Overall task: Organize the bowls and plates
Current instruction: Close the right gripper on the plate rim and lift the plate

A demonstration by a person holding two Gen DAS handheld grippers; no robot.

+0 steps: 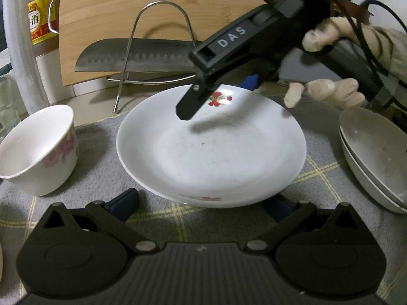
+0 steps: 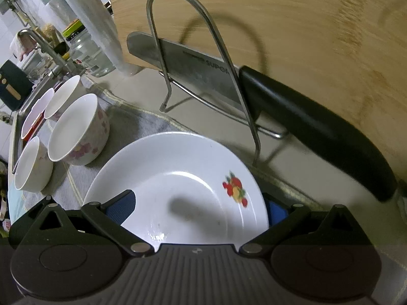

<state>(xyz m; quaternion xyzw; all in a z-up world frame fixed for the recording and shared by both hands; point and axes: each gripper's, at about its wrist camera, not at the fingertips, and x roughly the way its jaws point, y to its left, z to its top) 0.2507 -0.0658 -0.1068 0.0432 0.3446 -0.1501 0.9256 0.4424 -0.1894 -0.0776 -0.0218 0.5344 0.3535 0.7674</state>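
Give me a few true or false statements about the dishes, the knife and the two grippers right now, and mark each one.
1. The white plate has a fruit print on its rim. True.
2. The knife lies flat on the cloth. False: it rests on the wire rack against the cutting board.
3. The right gripper is shut on a bowl. False: its jaws are open over the plate.
4. A floral bowl stands upright beside the plate. True.
5. The left gripper is open. True.
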